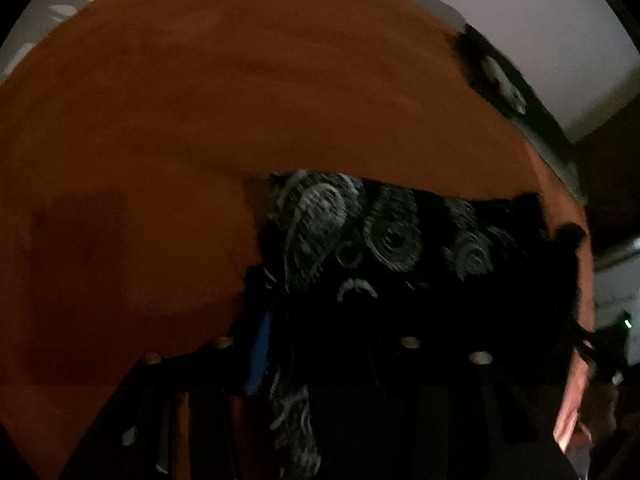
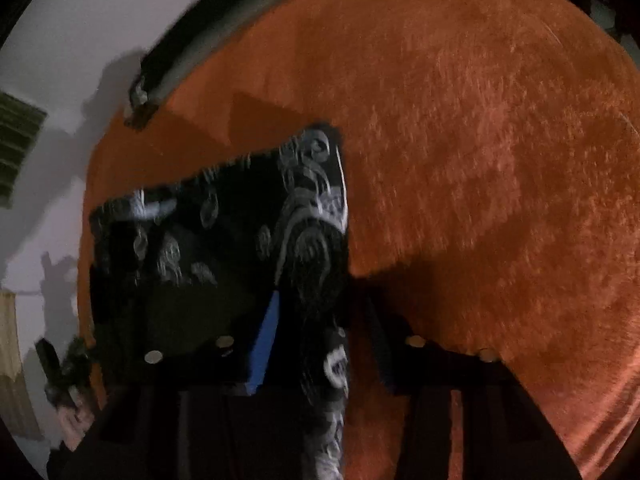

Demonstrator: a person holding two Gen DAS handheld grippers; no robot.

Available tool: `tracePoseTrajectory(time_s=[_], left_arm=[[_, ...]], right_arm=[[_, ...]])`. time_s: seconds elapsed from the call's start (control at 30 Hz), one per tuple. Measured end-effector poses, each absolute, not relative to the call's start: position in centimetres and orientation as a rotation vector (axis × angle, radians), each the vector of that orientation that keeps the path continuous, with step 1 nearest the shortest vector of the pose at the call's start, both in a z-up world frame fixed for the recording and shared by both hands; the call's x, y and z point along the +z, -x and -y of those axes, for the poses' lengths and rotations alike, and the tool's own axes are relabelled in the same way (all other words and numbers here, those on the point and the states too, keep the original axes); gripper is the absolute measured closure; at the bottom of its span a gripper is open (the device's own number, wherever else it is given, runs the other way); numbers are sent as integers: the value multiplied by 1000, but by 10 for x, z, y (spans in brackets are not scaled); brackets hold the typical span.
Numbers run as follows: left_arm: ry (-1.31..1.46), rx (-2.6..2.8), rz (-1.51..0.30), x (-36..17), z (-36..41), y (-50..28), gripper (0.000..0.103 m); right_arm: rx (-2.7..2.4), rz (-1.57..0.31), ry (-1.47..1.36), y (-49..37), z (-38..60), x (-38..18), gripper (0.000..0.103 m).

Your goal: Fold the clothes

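The left gripper is filling the bottom centre of its frame, jaws pinching shut on the cloth. The right gripper is sitting at the bottom centre of its own frame, jaws likewise clamping the cloth.

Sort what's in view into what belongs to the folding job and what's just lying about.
Job:
black patterned garment, pinched by both grippers
left hand-held gripper
right hand-held gripper
orange bedcover, the work surface

Lying about:
dark headboard rail
wall vent
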State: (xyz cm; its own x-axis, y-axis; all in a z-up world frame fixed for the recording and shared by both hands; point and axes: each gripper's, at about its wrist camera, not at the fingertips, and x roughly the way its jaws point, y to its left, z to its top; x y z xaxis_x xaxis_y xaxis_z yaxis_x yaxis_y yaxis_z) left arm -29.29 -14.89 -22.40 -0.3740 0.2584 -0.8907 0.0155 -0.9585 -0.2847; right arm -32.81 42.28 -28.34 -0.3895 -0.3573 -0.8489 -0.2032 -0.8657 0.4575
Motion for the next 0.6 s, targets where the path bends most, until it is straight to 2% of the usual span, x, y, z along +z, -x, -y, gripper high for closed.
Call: tracePoseTrajectory(time_s=[0.03,0.17,0.27,0.33,0.57,0.6], left_arm=[[1640,2499,330,-222,145,292,100],[1451,2677,243,-185,148,270,101],[1315,2742,395,-149,184,252,101],[1312,2735,462,-144,206,251,101],[1531,2509,547,-189,214,262,99],[1525,2496,570,-189,217,260,99]], right_arm=[[-2452,759,-1664,329,-421,-284,99],[-2537,806,-1615,307,-429,-259,100],[-2593,901,-1482,277,-451,-221,100],[-2638,919,-1464,265,-464,-214,100],[-2471,1047,-1679,272,-475,-276,96],[-2455,1073,-1695,271,-477,-283,92]])
